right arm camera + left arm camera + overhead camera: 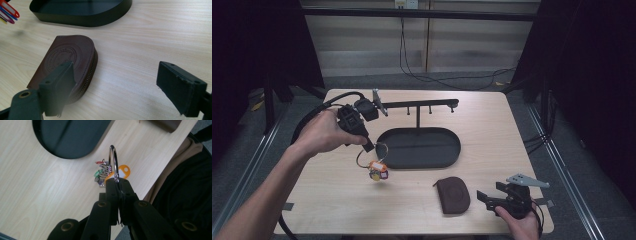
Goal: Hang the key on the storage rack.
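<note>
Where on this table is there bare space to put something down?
Bare light wood table lies right of the black oval metal tray, and along the near-left edge. It is crowded between the tray, the key ring with coloured tags and the brown leather pouch.

Overhead view; two close claw views

We see the worktop (492,130) evenly lit from above, its surroundings dark. Glare streaks the key ring (113,160). The nearest gripper parts blur softly in both close views.
</note>
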